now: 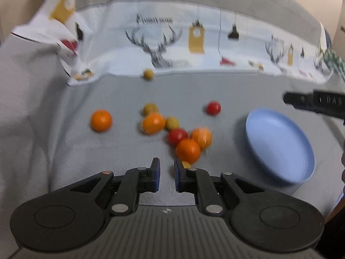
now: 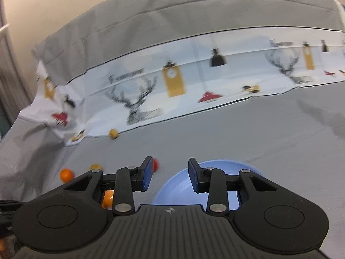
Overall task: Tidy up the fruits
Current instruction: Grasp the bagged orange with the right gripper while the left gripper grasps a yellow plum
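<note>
Fruits [image 1: 187, 150] lie scattered beside blue bowl [image 1: 280, 144] on grey cloth [image 1: 64, 151].

The left hand-held gripper [image 1: 167, 176] fills the bottom of the frame, its blue-padded fingers [image 1: 157, 173] drawn close together with a narrow gap and nothing between them. Ahead lies a grey sheet [image 1: 64, 129] strewn with fruit. At centre a cluster holds three oranges [image 1: 188, 150], a red fruit [image 1: 177, 136] and two yellow-green fruits [image 1: 172, 123], some touching. A lone orange [image 1: 101, 120] sits apart at centre left, a second red fruit [image 1: 213, 108] right of centre, and a small yellow-green fruit [image 1: 148, 74] higher up against a white printed cloth [image 1: 163, 47] with antlered deer. A pale blue plate [image 1: 280, 144] rests at the right, empty. The right hand-held gripper [image 1: 317, 103] juts in from the right edge above it.
</note>
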Motion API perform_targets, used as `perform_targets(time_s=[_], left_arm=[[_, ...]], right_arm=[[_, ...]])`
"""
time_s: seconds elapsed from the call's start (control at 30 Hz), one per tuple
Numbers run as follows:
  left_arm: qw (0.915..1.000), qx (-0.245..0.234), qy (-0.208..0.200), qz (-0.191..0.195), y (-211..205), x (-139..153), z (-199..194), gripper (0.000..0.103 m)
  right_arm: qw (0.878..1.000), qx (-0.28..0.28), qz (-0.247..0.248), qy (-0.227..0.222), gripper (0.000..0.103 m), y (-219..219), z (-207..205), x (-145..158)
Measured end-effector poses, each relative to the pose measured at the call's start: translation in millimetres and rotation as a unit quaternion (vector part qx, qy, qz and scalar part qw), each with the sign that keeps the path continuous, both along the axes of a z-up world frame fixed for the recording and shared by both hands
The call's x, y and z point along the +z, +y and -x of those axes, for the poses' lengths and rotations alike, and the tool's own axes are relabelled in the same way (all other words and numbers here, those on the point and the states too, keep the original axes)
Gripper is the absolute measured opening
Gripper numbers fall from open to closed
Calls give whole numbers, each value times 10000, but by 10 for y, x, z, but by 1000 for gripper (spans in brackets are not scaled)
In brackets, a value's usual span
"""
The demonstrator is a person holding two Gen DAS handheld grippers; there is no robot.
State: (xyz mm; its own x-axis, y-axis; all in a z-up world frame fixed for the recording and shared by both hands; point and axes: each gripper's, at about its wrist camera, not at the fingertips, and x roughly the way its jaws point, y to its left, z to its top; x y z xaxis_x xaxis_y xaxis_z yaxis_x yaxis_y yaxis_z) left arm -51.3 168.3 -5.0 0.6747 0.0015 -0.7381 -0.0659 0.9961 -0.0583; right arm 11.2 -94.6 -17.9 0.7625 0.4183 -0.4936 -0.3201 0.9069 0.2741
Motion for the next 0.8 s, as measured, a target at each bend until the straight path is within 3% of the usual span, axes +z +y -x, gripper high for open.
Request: perform_targets(time_s=[0.17,0.23,0.3,0.4,0.8], left_arm=[[9990,-97,64,439,-6,-164,-111,24],[9989,-119,173,414,-40,-250,-150,27],[9992,-156,201,321,-83,-294,-177,34],[9991,-179,227,299,-75,-332,-187,40],[9987,-259,336,292,-91,-427,-231,41]], right_arm=[[9985,510,-43,187,48,345,-56,-156],[9969,760,-30,176,58,472,-72,-226],[9959,840,61,332,60,616,-104,-282],[9941,1035,150,290,70,807,-151,-357],[9916,925,369,823,74,1196,-516,-743]])
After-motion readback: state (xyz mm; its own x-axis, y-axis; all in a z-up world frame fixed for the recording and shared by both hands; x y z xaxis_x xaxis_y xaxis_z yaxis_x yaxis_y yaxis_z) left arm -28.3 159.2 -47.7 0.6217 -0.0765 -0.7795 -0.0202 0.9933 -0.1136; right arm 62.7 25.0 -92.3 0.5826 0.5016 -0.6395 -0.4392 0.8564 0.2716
